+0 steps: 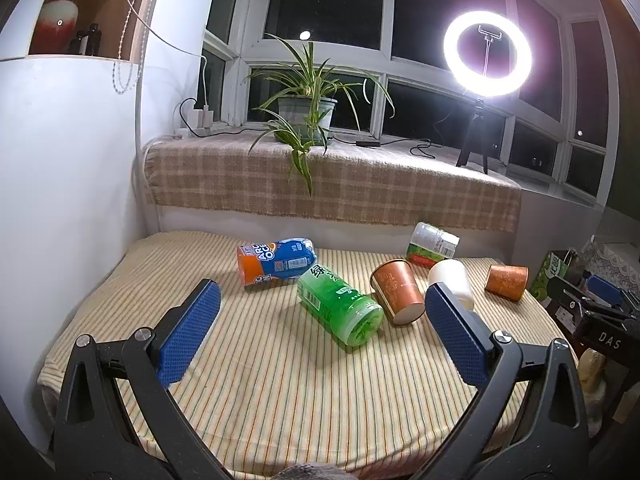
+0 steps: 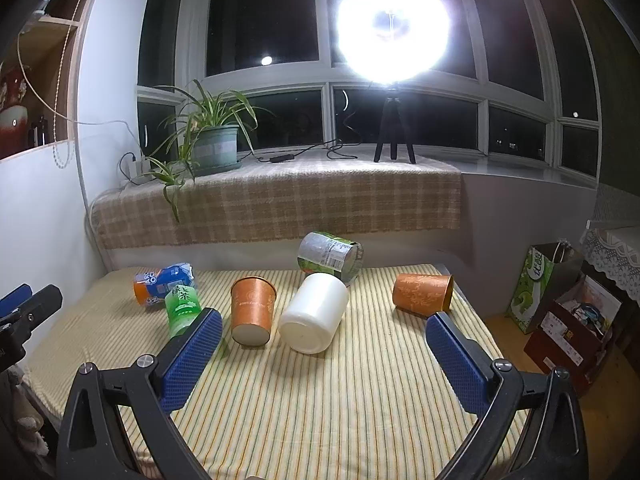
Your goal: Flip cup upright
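Several cups lie on their sides on the striped tablecloth [image 1: 260,380]. In the left wrist view: a blue-orange cup [image 1: 276,263], a green cup [image 1: 340,304], a brown paper cup [image 1: 398,293], a white cup [image 1: 452,280], an orange cup [image 1: 506,281] and a green-labelled clear cup [image 1: 432,245]. In the right wrist view the brown cup [image 2: 252,310], white cup [image 2: 314,312], orange cup [image 2: 422,294], green cup [image 2: 182,308], blue-orange cup [image 2: 162,282] and clear cup [image 2: 330,256] show. My left gripper [image 1: 320,300] and right gripper [image 2: 322,332] are open, empty, above the table's near side.
A sill with a checked cloth [image 1: 332,184] carries a potted plant [image 1: 306,114] and a ring light on a tripod [image 1: 486,56] with cables. A white wall [image 1: 60,180] bounds the left. Boxes and a green bag [image 2: 536,288] stand right of the table.
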The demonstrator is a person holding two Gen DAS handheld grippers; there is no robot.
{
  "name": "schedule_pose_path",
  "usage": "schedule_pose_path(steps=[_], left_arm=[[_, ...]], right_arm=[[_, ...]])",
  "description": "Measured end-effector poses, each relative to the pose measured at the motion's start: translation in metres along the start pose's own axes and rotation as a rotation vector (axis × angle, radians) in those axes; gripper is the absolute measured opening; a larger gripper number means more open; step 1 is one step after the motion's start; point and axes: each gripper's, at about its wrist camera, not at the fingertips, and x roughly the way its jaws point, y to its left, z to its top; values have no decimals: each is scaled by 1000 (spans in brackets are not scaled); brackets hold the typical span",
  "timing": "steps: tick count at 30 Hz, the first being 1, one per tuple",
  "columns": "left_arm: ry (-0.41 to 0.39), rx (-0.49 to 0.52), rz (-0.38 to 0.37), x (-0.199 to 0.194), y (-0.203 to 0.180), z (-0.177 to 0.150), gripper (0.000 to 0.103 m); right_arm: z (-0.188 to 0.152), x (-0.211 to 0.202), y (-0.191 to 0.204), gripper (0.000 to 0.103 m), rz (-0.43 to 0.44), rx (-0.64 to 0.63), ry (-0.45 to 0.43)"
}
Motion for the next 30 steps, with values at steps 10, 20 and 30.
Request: schedule_pose_path(steps=[10,20,30], left_arm=[[2,1,-1,-1,0,2,103],[1,10,-8,-7,-6,-1,103],[5,9,-11,-5,-5,-1,103]], right_arm=[[-2,-2,-4,103,10,18,4],[-5,-1,-6,103,12,32,14],[-4,-2,-8,103,16,41,20]])
